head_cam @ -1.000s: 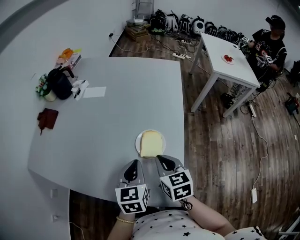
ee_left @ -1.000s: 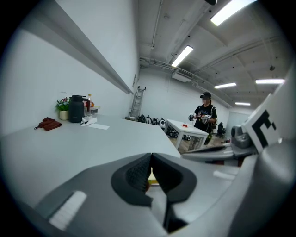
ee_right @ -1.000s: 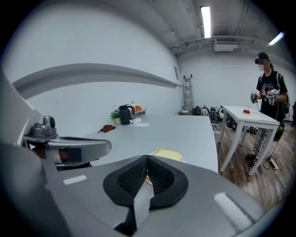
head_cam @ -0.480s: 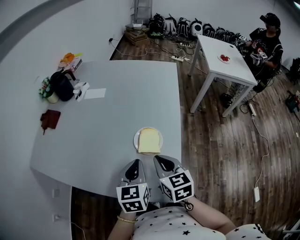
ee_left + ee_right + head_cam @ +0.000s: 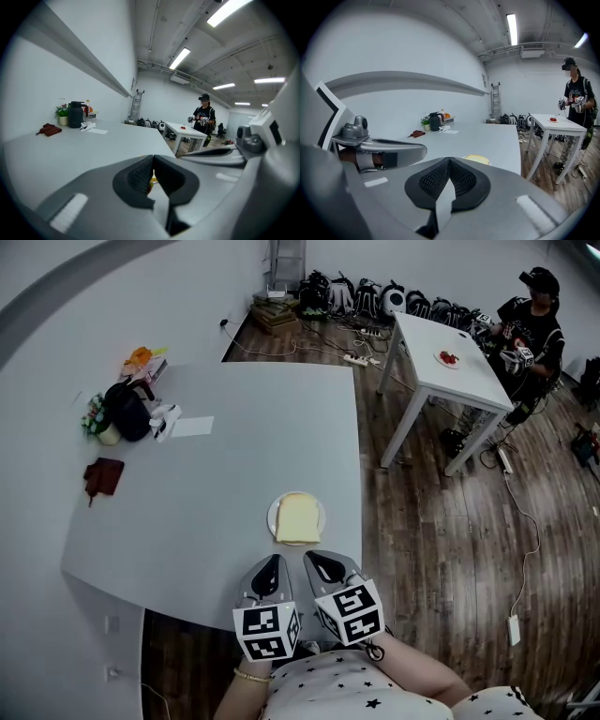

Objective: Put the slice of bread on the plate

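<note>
A pale yellow slice of bread [image 5: 299, 517] lies flat on a small white plate [image 5: 273, 517] near the front right of the grey table [image 5: 216, 484]. Both grippers hover side by side just short of the plate, above the table's near edge, and touch neither plate nor bread. My left gripper [image 5: 270, 568] is shut and empty, and its pads meet at the tip in the left gripper view [image 5: 153, 157]. My right gripper [image 5: 317, 562] is also shut with nothing in it [image 5: 449, 160]. Beyond its jaws the bread [image 5: 476, 159] shows.
At the table's far left stand a black kettle [image 5: 125, 412], a small plant [image 5: 94, 418], a sheet of paper [image 5: 191, 426] and a dark red cloth [image 5: 103, 474]. To the right, over wooden floor, a person [image 5: 532, 329] stands by a white table [image 5: 450, 362].
Both grippers have drawn slightly back from the plate and risen a little. The bread stays on the plate.
</note>
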Tool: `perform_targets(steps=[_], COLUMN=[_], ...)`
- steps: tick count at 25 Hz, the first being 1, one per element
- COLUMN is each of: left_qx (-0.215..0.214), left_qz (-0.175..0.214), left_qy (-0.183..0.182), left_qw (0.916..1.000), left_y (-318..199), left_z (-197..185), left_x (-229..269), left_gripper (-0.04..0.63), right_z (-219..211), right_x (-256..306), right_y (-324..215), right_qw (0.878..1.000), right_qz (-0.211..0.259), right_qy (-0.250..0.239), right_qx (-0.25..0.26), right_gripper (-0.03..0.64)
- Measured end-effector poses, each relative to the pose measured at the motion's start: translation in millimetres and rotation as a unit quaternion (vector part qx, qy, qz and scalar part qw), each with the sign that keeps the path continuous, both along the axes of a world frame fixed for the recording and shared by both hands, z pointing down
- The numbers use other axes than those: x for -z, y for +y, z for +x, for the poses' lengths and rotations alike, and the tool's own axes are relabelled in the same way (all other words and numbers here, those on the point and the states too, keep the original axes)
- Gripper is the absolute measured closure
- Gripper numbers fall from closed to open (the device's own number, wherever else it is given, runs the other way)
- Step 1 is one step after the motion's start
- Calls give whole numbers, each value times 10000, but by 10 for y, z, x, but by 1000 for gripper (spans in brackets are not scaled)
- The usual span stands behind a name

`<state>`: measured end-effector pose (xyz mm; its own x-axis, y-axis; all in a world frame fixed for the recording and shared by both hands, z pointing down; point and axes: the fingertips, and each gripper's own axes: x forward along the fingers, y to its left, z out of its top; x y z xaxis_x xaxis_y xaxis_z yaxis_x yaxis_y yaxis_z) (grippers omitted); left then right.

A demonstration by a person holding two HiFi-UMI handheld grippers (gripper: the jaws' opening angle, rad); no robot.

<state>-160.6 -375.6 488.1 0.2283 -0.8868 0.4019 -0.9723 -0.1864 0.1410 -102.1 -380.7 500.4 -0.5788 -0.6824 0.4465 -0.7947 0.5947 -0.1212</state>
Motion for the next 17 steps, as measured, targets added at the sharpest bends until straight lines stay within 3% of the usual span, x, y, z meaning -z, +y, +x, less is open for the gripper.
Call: perform_targets(steps=[17], left_qx=[6], left_qz=[63], left_qy=[-48], left_qw=[10000], left_y=[31], left_z=[-40], left_x=[45], left_gripper=[588], right_z=[-30], right_x=[86], right_y=[42], right_qw=[9999], right_qz=[164], right_qy=[14], right_qx=[-20], right_gripper=[618])
